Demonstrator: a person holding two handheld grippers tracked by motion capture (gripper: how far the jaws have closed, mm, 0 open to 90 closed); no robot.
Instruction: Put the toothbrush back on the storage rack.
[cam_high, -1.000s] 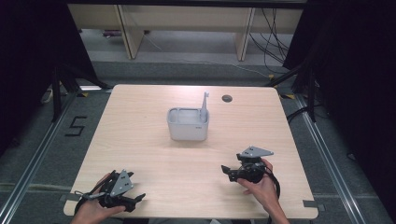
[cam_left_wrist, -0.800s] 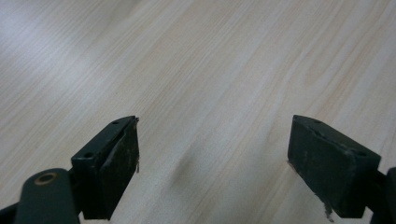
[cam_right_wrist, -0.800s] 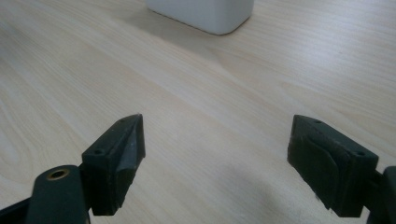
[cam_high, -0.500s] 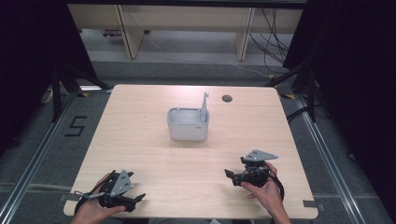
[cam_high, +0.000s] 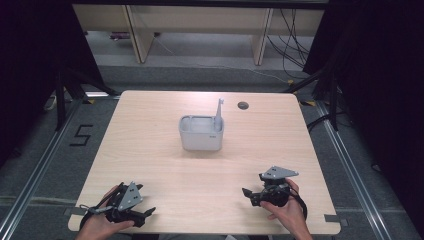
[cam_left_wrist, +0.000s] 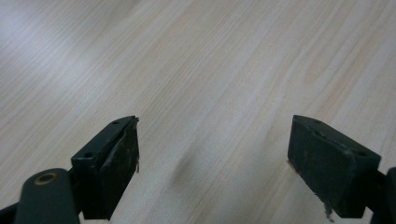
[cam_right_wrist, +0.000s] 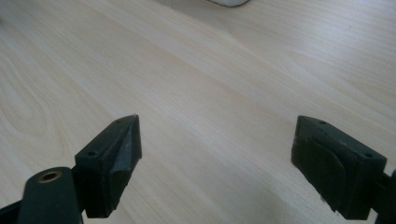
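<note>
At the near edge of a pale wooden table (cam_high: 150, 145), seen from the high view, a person's two hands each hold a gripper low over the wood: the left gripper (cam_high: 145, 214) by the near left corner, the right gripper (cam_high: 248, 194) toward the near right, a grey three-cornered plate on top of each. A grey rectangular container (cam_high: 201, 133) stands at the table's centre, well apart from both, with a thin grey upright piece (cam_high: 219, 114) rising at its right end; what that piece is cannot be told. A small dark round spot (cam_high: 243, 105) sits near the far edge.

Left gripper view: the left gripper (cam_left_wrist: 212, 154) has its jaws wide apart, bare wood grain between them.

Right gripper view: the right gripper (cam_right_wrist: 217, 156) likewise has its jaws spread wide over bare wood, and a pale rounded edge, possibly the container (cam_right_wrist: 229, 2), peeks in at the top, far beyond the jaws.
</note>
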